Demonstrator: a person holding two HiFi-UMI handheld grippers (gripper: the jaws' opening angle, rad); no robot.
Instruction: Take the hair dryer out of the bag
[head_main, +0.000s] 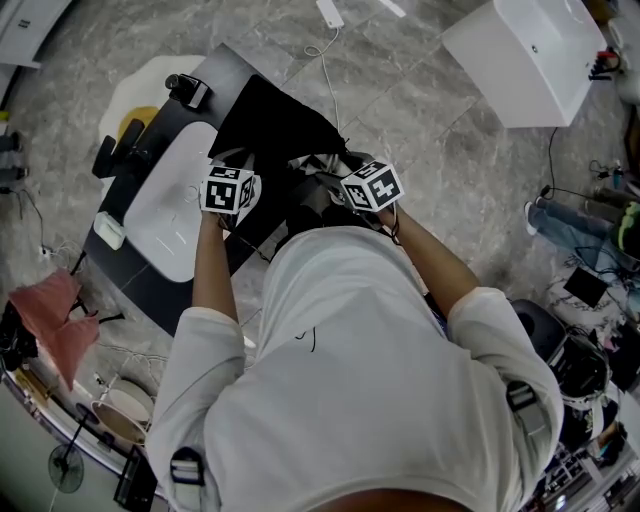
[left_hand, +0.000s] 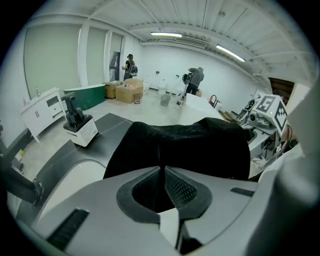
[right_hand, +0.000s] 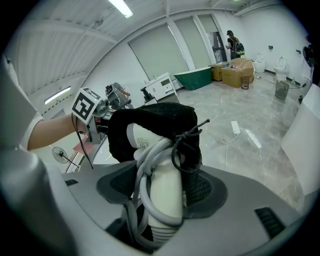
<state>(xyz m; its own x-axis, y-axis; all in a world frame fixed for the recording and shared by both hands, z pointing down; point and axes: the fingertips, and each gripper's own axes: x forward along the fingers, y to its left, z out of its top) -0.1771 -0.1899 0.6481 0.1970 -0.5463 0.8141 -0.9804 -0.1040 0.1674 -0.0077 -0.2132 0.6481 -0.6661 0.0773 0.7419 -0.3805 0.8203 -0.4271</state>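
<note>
The black drawstring bag (head_main: 270, 125) lies on the dark table, its mouth toward me. In the left gripper view my left gripper (left_hand: 161, 172) has its pads almost together, pinching a fold of the bag (left_hand: 190, 145). The white hair dryer (right_hand: 162, 195), with its grey cord wound round the handle, sits between the pads of my right gripper (right_hand: 162, 175), which is shut on the handle. The dryer's head is still covered by the bag (right_hand: 155, 120), and the drawstring (right_hand: 187, 142) hangs over it. Both marker cubes (head_main: 230, 190) (head_main: 372, 186) show side by side in the head view.
A white basin (head_main: 170, 200) is sunk in the dark table left of the bag. A black device in a white stand (left_hand: 77, 125) sits at the table's far corner. A white cabinet (head_main: 530, 55) and a power strip (right_hand: 235, 127) are on the floor beyond. People (left_hand: 195, 80) stand far back.
</note>
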